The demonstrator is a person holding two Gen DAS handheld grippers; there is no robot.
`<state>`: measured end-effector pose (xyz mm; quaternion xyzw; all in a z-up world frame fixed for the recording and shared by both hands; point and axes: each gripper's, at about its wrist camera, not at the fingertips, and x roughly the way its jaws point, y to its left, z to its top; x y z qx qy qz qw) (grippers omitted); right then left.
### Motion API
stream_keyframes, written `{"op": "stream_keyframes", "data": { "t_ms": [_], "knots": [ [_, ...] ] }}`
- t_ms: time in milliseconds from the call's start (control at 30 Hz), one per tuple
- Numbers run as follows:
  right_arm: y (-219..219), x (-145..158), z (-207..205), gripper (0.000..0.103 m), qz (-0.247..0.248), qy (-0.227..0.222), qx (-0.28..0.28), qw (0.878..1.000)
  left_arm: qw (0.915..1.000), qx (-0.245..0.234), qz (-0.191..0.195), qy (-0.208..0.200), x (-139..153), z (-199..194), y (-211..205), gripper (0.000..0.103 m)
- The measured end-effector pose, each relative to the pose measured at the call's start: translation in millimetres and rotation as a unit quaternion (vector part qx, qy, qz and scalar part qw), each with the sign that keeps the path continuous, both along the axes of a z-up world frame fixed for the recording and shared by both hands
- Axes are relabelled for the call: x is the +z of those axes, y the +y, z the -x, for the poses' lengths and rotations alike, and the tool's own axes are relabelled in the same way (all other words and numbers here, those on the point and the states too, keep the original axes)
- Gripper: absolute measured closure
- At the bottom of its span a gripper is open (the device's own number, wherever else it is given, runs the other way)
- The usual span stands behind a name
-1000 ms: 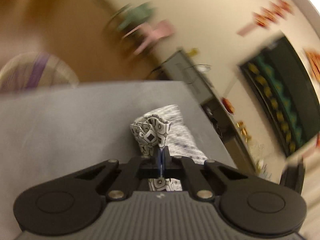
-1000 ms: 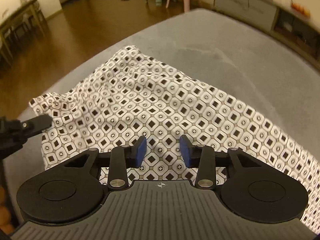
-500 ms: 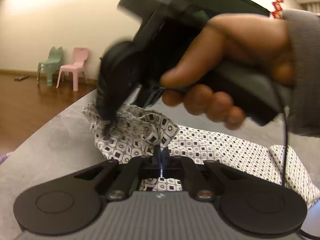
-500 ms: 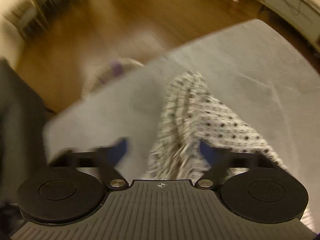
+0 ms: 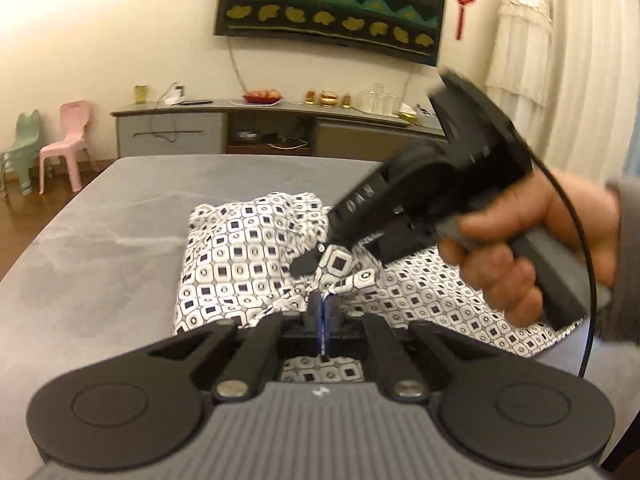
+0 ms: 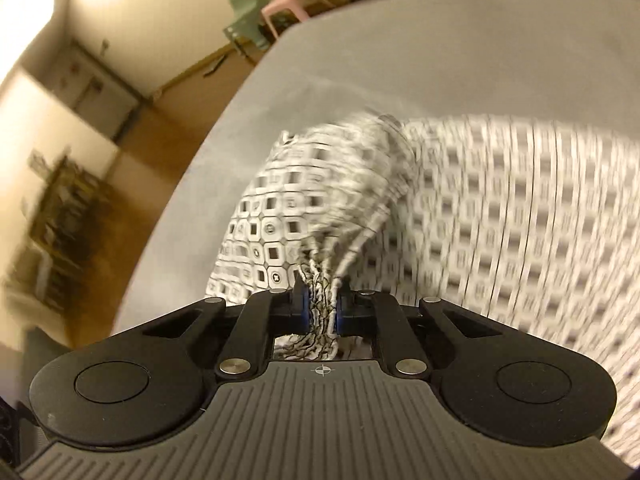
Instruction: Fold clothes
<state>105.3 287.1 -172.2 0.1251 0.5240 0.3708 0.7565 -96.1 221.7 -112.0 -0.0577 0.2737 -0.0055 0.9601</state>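
Note:
A white shirt with a black square print [image 5: 240, 256] lies partly folded on the grey table [image 5: 100, 240]. My left gripper [image 5: 322, 300] is shut on a thin edge of the shirt at its near side. Just beyond it, my right gripper [image 5: 334, 260], held in a person's hand [image 5: 520, 240], pinches a raised bit of the same fabric. In the right wrist view, the right gripper [image 6: 318, 296] has its jaws closing tight on a gathered bunch of the shirt [image 6: 500, 220], pads pressing it. The fabric there is blurred by motion over the table [image 6: 360, 60].
A long grey sideboard [image 5: 280, 120] with fruit and bottles stands beyond the table's far edge, under a dark wall panel [image 5: 332, 0]. A pink chair [image 5: 68, 144] and a green chair [image 5: 20, 152] stand at the left. White curtains [image 5: 560, 60] hang at the right.
My right gripper went from open above the spread shirt to shut on a gathered bunch. My left gripper rolled and swung round with its edge; the hand with the right gripper sank to the right.

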Motion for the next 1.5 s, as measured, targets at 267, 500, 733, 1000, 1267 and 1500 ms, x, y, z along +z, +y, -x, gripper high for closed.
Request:
{"op": "stream_keyframes", "data": {
  "t_ms": [267, 500, 733, 1000, 1267, 1500],
  "knots": [
    [27, -23, 5, 0.099, -0.044, 0.021, 0.007, 0.999, 0.9996, 0.011, 0.006, 0.025, 12, 9, 1, 0.1],
    [30, -21, 4, 0.088, -0.008, -0.022, 0.028, 0.999, 0.9991, 0.009, 0.008, 0.039, 13, 18, 4, 0.079],
    [-17, 41, 9, 0.047, 0.02, -0.125, -0.011, 0.992, 0.9996, 0.0, 0.024, 0.012, 19, 15, 10, 0.058],
    [29, 35, -24, 0.101, 0.106, -0.128, 0.053, 0.985, 0.9912, 0.02, 0.031, 0.127, -14, -28, 16, 0.06],
    [46, 70, -5, 0.096, 0.124, -0.182, 0.081, 0.972, 0.9901, 0.028, 0.044, 0.13, -15, -21, 22, 0.06],
    [115, 67, -8, 0.096, 0.161, -0.193, 0.162, 0.954, 0.9898, 0.025, 0.045, 0.133, -14, -19, 25, 0.06]
  ]
}}
